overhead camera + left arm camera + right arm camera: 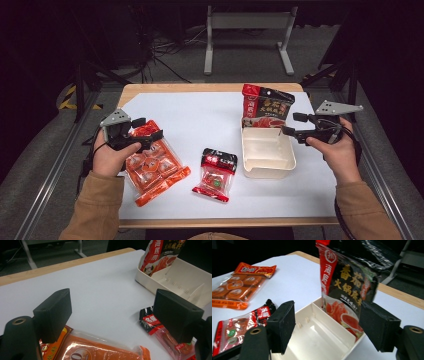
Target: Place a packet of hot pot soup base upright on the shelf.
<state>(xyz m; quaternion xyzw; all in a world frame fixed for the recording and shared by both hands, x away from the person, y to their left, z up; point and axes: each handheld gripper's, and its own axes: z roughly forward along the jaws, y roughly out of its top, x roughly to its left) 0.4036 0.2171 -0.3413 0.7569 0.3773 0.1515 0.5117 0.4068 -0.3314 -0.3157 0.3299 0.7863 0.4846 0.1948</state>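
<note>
Orange crinkly plastic packet of wrapped blocks (152, 162) lay flat at table's 9 o'clock | left gripper (145, 131) above it, jaws apart, empty | right gripper (295, 125) jaws apart, empty, by cream plastic divided tray (267, 170) | judged light, soft, slippery: pinch sealed edge.

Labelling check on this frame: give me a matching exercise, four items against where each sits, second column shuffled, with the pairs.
Items
1. orange packet
2. small red and black packet
3. tall red and black pouch
4. white tray

Places
A. standing in the tray's far end, leaning on its wall
B. flat on the table near its middle, left of the tray
C. on the right half of the table, by the open right gripper
D. flat on the left of the table, under the open left gripper

Pairs: 1-D, 2-B, 3-A, 4-C
</note>
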